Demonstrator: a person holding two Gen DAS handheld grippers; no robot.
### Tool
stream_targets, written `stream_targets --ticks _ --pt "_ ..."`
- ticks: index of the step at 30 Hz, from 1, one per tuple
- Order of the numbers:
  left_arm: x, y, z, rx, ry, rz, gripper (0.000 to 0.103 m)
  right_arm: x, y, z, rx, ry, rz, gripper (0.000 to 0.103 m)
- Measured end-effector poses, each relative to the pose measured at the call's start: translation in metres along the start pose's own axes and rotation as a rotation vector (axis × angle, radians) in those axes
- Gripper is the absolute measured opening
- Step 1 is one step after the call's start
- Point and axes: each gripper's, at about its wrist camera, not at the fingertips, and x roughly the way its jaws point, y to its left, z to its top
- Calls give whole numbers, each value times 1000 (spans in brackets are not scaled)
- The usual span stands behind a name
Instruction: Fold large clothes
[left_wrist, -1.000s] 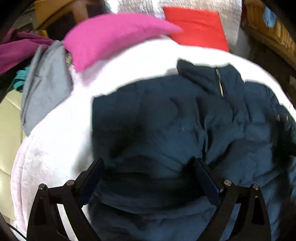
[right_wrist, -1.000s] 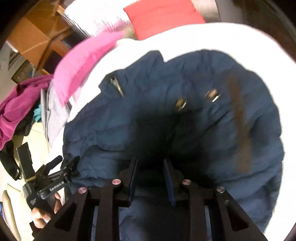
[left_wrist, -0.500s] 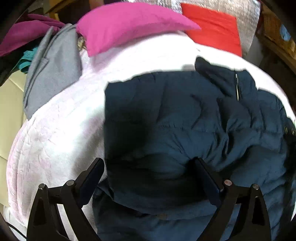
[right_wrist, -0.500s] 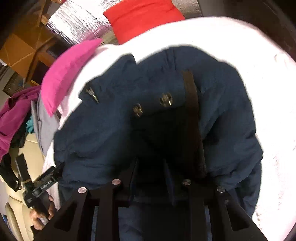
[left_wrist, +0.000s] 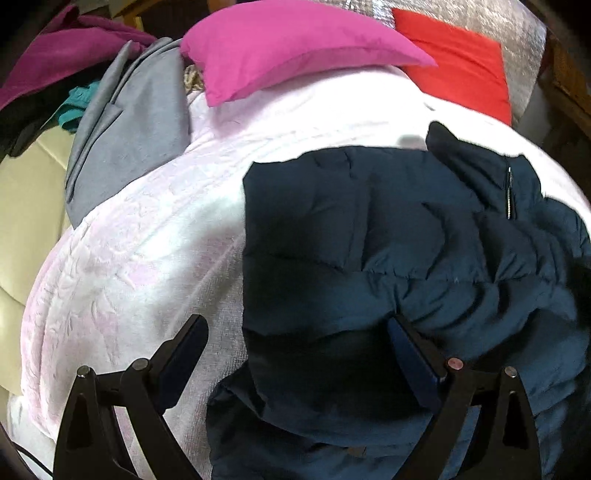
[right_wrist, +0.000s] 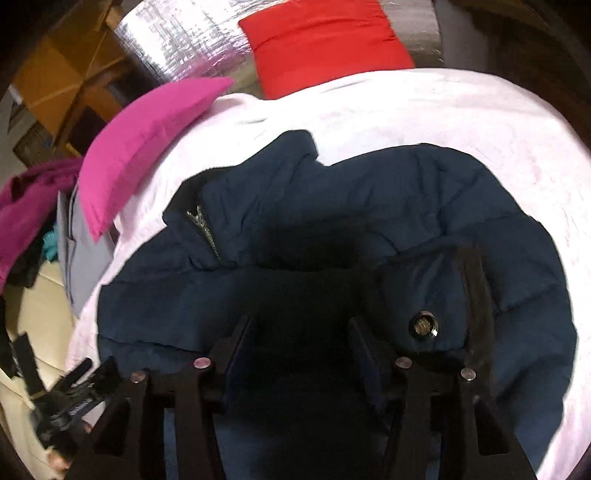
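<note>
The dark navy quilted puffer jacket (left_wrist: 406, 258) lies bunched on the pale pink-white textured bedspread (left_wrist: 129, 258), collar and metal zipper (right_wrist: 205, 230) pointing away toward the pillows, its long axis running from the grippers up to that collar. The left gripper (left_wrist: 295, 354) hangs low over the jacket's near-left edge, fingers spread wide, one over bedspread, one over fabric. The right gripper (right_wrist: 299, 350) sits over the jacket's dark middle, fingers partly apart; whether they pinch cloth, I can't tell. A round metal snap (right_wrist: 423, 326) shows beside it. Beyond: a magenta pillow (left_wrist: 295, 48), red cushion (left_wrist: 461, 66), grey garment (left_wrist: 129, 140).
</note>
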Motion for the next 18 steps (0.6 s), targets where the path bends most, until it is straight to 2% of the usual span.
stream_targets --ticks 2,4,6,8,11,13,16,18 --pt "2 0 1 5 3 2 97 0 -3 0 26 24 17 53" --pt "1 1 3 -6 -4 -7 97 -12 -4 -2 32 6 37 53" --pt "-7 3 3 -19 -34 -13 97 -31 -5 -6 21 -34 52 53" --pt "-21 3 2 -15 -85 -12 97 -55 -9 -16 15 -59 104 53" --pt "-35 0 1 6 -135 -31 97 -73 -5 -34 -30 -56 113 53" --pt "-29 -3 -1 24 -107 -42 97 -77 -10 -49 -35 -37 118 53" --pt "-4 -14 -7 76 -1 -17 97 -60 -27 -65 17 30 109 53" --pt "-2 -15 -9 71 7 -18 97 -47 -36 -70 52 61 126 49"
